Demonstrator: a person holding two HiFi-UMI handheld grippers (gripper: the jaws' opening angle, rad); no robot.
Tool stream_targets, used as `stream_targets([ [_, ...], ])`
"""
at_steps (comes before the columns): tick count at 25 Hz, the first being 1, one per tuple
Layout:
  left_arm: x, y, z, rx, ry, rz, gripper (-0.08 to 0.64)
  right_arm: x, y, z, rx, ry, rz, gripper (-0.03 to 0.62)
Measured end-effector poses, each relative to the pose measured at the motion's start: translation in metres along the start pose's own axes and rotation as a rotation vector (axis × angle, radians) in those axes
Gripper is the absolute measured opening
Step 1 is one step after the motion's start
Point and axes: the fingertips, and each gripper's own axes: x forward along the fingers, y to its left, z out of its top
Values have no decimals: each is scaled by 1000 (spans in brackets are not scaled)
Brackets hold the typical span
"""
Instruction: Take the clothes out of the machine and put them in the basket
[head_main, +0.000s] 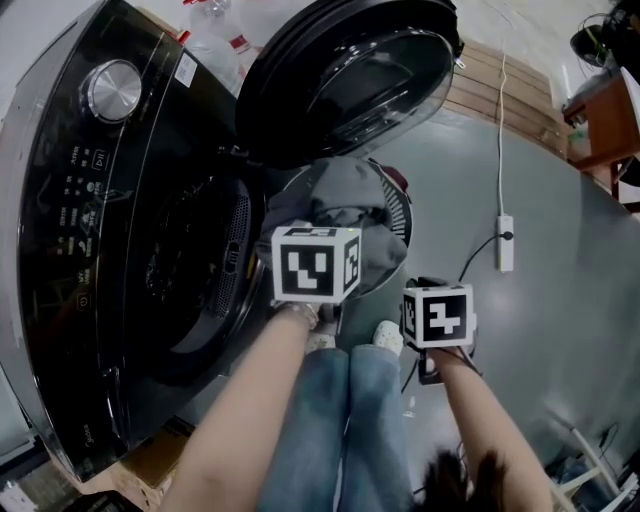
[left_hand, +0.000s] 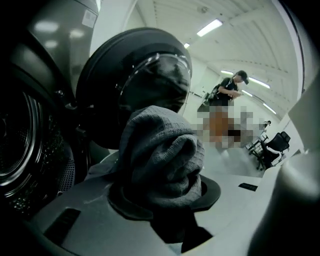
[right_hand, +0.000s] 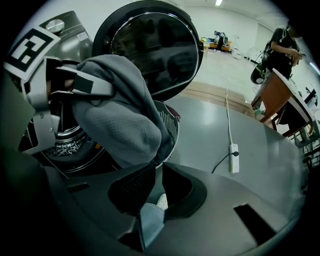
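Firmly clamped in the left hand-held gripper (right_hand: 95, 89), the grey garment (right_hand: 122, 125) hangs just above the basket (right_hand: 170, 125). Near the basket, the right hand-held gripper (right_hand: 152, 172) has its jaws closed at the garment's lower end.

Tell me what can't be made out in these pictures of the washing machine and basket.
Drum: head view, too dark to tell whether clothes remain; left gripper view's edge cuts it off.
Basket: head view, mostly covered by the grey garment, so its contents are hidden.
Control panel print: head view, too small to read.
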Motion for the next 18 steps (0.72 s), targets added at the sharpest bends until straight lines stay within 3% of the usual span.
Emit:
stream_targets([
  [1, 7, 2, -9, 4, 46, 13, 157, 1, 0, -1, 1, 2, 0, 46],
  [3, 17, 10, -29, 26, 146, 57, 314, 5, -1, -2, 6, 5, 1, 45],
  [7, 23, 25, -45, 72, 174, 132, 424, 11, -2, -5, 5, 12, -2, 46],
  [18, -12, 57, -65, 44, 168, 172, 442, -3, 15, 2, 0, 5, -11, 46],
])
